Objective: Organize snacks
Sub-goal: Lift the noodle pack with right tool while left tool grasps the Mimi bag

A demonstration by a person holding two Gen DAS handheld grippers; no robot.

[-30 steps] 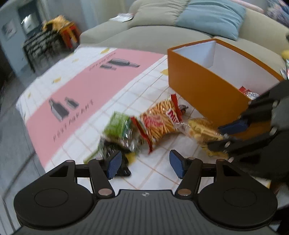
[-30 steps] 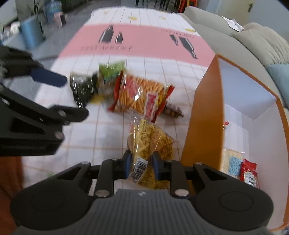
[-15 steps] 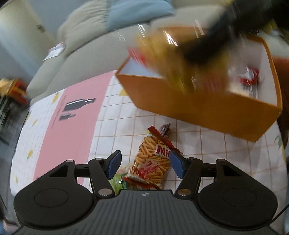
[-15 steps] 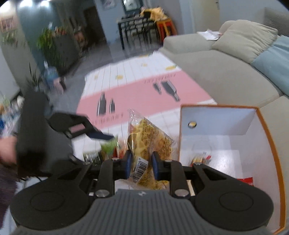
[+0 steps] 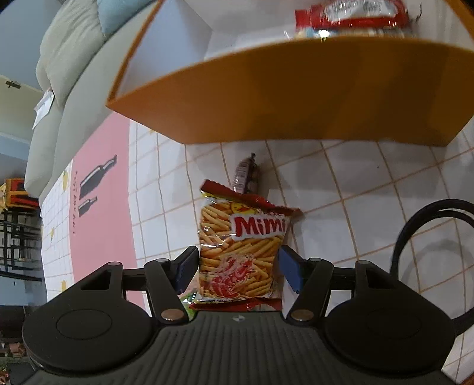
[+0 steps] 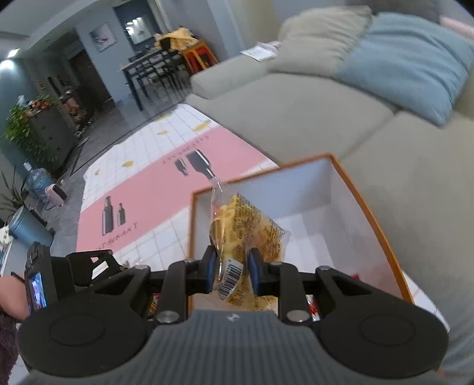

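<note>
The left gripper (image 5: 238, 271) is spread wide, with the chip bag (image 5: 241, 251) lying flat on the tabletop (image 5: 370, 183) between its blue pads (image 5: 186, 268). The pads do not seem to press the bag yet. If they squeeze hard, the chips inside may crack. If they close too high, the slick bag may slip out and stay down. A small dark candy (image 5: 246, 177) lies just past the bag, near the orange box (image 5: 281, 97), and it could get bumped along.

The right gripper (image 6: 232, 271) is pinching a yellow snack pack (image 6: 246, 234) by its bottom end, up in the air over the box (image 6: 370, 207). The hold is only on the thin edge, so the pack could slide free too soon. It hangs near the box's left wall, so it might land on the rim or outside.

Some things are hard to see. The bottom of the chip bag is hidden behind the left gripper's body, and a bit of something green pokes out there. The red packs (image 5: 352, 17) in the box are blurry and cut off at the top. In the right view, most of the box floor is hidden behind the pack and the gripper. A black cable (image 5: 414, 225) curves in at the right, and its ends are out of sight.
</note>
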